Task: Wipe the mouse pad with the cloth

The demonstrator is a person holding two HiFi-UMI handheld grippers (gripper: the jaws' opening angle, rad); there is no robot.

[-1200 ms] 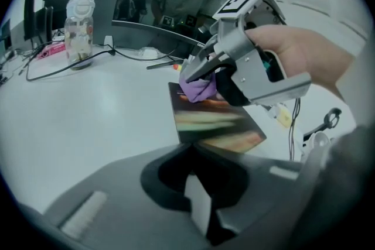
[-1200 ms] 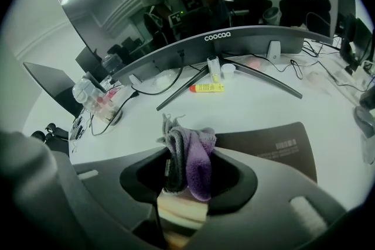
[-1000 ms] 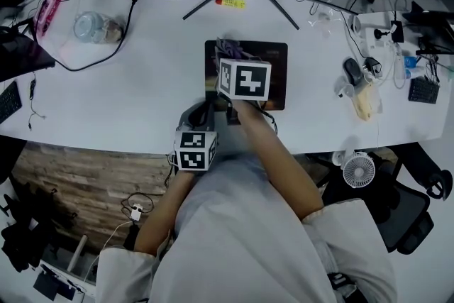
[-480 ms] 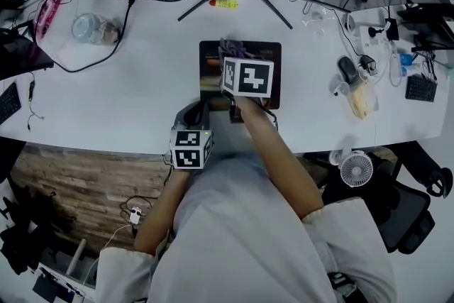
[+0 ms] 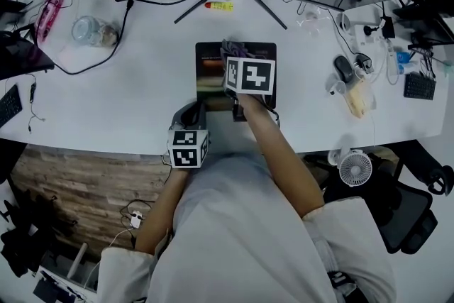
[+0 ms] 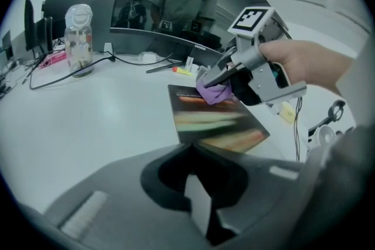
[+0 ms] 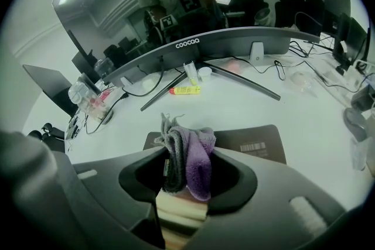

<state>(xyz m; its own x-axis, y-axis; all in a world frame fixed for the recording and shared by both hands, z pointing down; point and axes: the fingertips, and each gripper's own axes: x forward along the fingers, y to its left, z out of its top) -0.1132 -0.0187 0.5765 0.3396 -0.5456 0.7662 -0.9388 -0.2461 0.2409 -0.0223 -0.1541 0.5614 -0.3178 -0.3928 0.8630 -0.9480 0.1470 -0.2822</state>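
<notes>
A dark mouse pad (image 5: 213,74) lies on the white desk (image 5: 128,96), straight ahead of me. My right gripper (image 5: 236,57) reaches over the pad, shut on a purple and grey cloth (image 5: 234,50) that rests on the pad's far part. In the right gripper view the cloth (image 7: 196,152) hangs bunched in the right gripper (image 7: 186,167), with the pad (image 7: 258,146) under it. My left gripper (image 5: 195,108) sits at the pad's near left corner, jaws together and holding nothing. In its own view the left gripper (image 6: 190,149) faces the pad (image 6: 217,120), the cloth (image 6: 214,92) and the right gripper (image 6: 205,82).
A curved monitor's stand legs (image 5: 273,10) and a yellow tube (image 5: 220,6) lie behind the pad. A clear jar (image 5: 89,28) and a black cable (image 5: 92,64) are at the far left. A computer mouse (image 5: 342,69), cables and small items crowd the right. A small fan (image 5: 356,168) sits below the desk's front edge.
The right gripper has slid the cloth a little to the right across the far part of the pad. The left gripper has stayed where it was.
</notes>
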